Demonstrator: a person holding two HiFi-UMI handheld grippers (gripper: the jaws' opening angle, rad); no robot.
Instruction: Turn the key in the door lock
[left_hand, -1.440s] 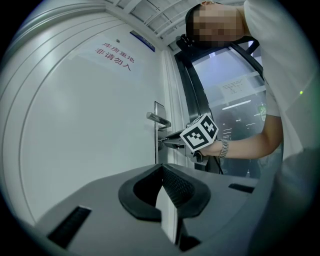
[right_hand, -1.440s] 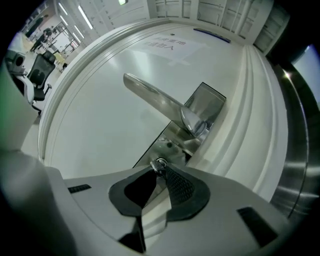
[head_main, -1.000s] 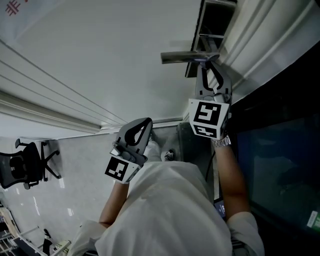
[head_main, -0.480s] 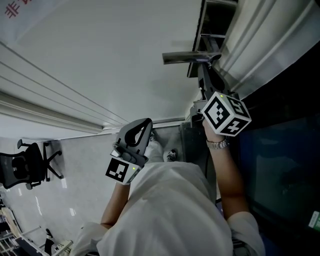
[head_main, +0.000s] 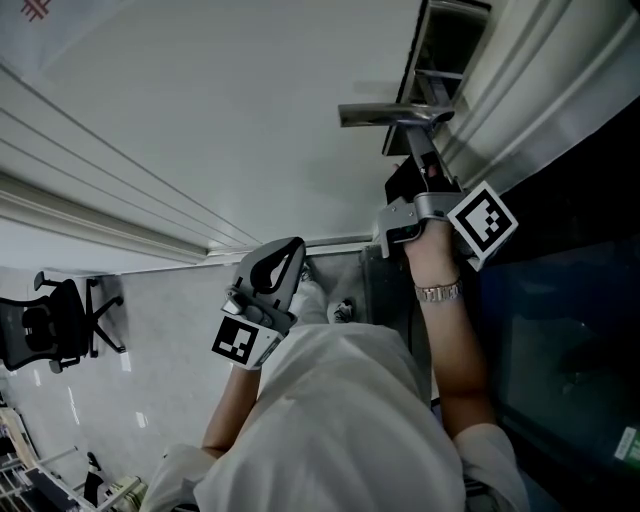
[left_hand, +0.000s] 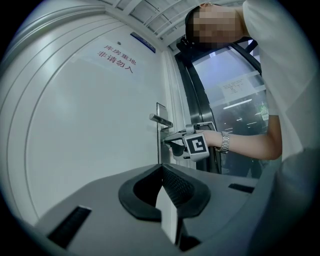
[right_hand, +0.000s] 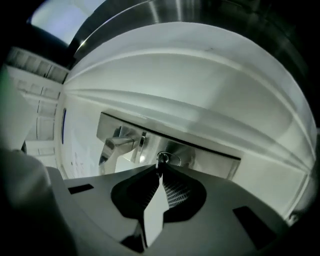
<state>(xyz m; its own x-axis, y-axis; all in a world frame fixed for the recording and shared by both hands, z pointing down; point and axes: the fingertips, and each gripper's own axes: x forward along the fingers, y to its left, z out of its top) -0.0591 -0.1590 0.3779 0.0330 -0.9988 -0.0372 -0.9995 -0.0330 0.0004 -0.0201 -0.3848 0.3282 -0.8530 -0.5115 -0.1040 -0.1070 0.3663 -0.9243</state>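
While small metal key (right_hand: 161, 159) sits in brushed-steel lock plate (right_hand: 205, 152) beside lever handle (right_hand: 117, 142) on white door (right_hand: 175, 90), right gripper (right_hand: 160, 169) pinches key head, jaws just having closed, aligned with keyhole for twisting. Left gripper (left_hand: 161, 170), clenched empty, waits clear of door, likely unneeded.

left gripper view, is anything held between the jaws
No, the left gripper has its jaws together with nothing between them, and it stands apart from the door.
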